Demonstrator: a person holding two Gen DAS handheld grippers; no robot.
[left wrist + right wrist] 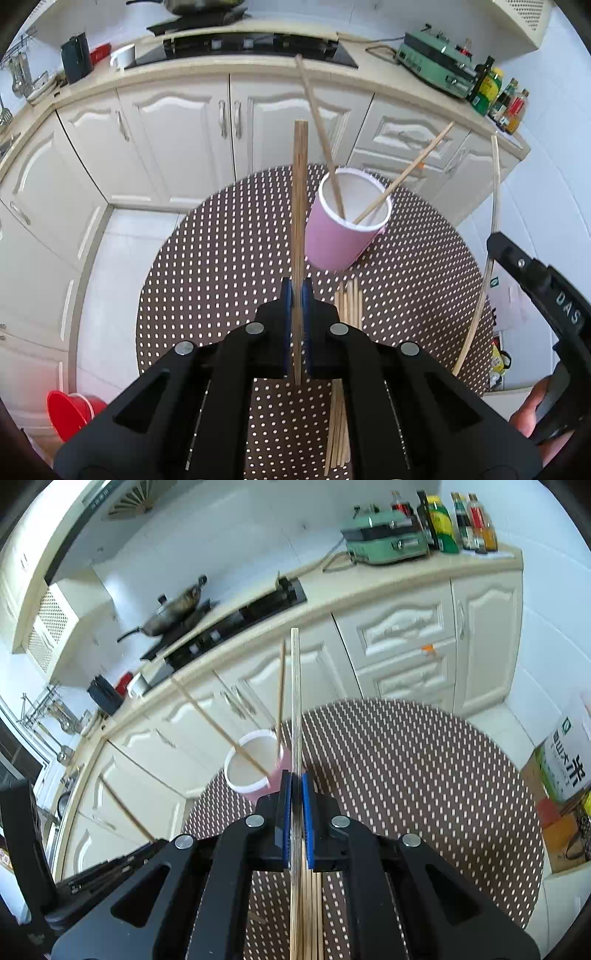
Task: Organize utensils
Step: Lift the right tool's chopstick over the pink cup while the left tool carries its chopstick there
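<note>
A pink paper cup (pixel 338 240) with a white inside stands on the round brown dotted table (pixel 221 266); two wooden chopsticks (pixel 321 136) lean in it. My left gripper (pixel 297 295) is shut on a darker wooden chopstick (pixel 300 192) that points up and away, left of the cup. Several loose chopsticks (pixel 349 302) lie on the table under it. In the right wrist view my right gripper (pixel 295 782) is shut on a pale chopstick (pixel 295 701), just right of the pink cup (pixel 255 768), above the loose chopsticks (pixel 310 915). The right gripper's body (pixel 546 306) shows at the right edge with its pale chopstick (pixel 487 258).
Cream kitchen cabinets (pixel 184 129) and a counter with a black hob (pixel 251 46) run behind the table. A green appliance (pixel 436 62) and bottles (pixel 491 88) stand at the counter's right end. A red bucket (pixel 70 410) sits on the floor at the left, a box (pixel 565 760) at the right.
</note>
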